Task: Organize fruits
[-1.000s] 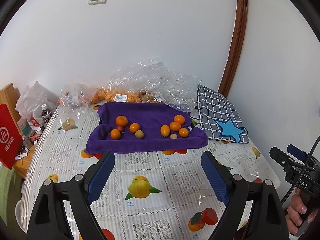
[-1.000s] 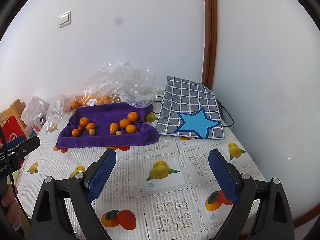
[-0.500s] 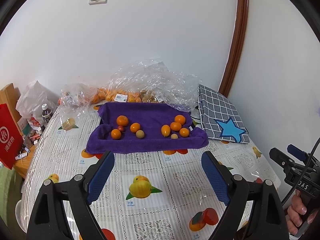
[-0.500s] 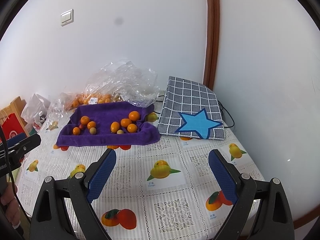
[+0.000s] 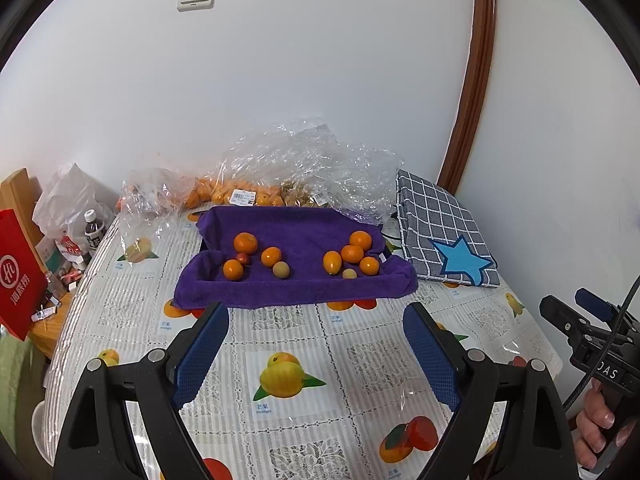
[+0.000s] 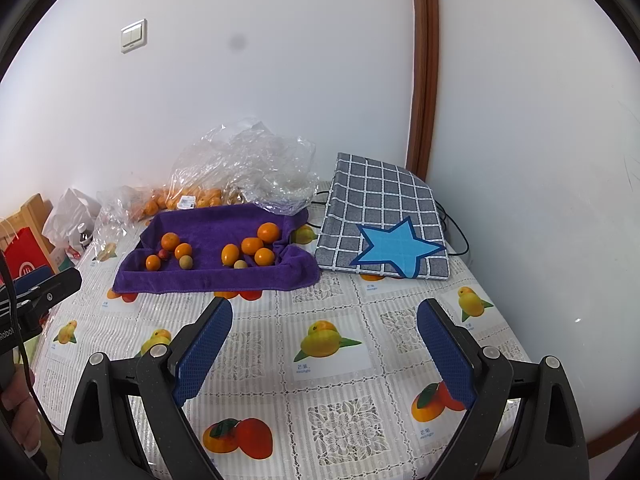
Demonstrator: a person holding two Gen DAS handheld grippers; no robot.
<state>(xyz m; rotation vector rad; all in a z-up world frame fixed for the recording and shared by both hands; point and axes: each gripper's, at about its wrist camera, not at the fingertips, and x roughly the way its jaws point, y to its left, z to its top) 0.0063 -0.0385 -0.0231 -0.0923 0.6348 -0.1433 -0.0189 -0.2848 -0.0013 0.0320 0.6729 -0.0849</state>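
Note:
A purple towel [image 5: 296,292] [image 6: 208,276] lies on the table with two small groups of fruit on it. The left group [image 5: 245,242] [image 6: 170,241] holds three oranges, a small red fruit and a tan one. The right group [image 5: 352,253] [image 6: 252,246] holds several oranges and a tan fruit. My left gripper [image 5: 316,354] hovers open above the tablecloth, short of the towel, with nothing between its blue pads. Empty too, my right gripper [image 6: 325,350] stands open over the cloth, right of the towel's near edge.
Clear plastic bags [image 5: 304,160] [image 6: 244,168] with more oranges lie behind the towel by the wall. A grey checked cushion [image 5: 440,232] [image 6: 384,224] with a blue star sits at the right. A red bag [image 5: 18,276], a bottle [image 5: 94,228] and clutter stand at the left edge.

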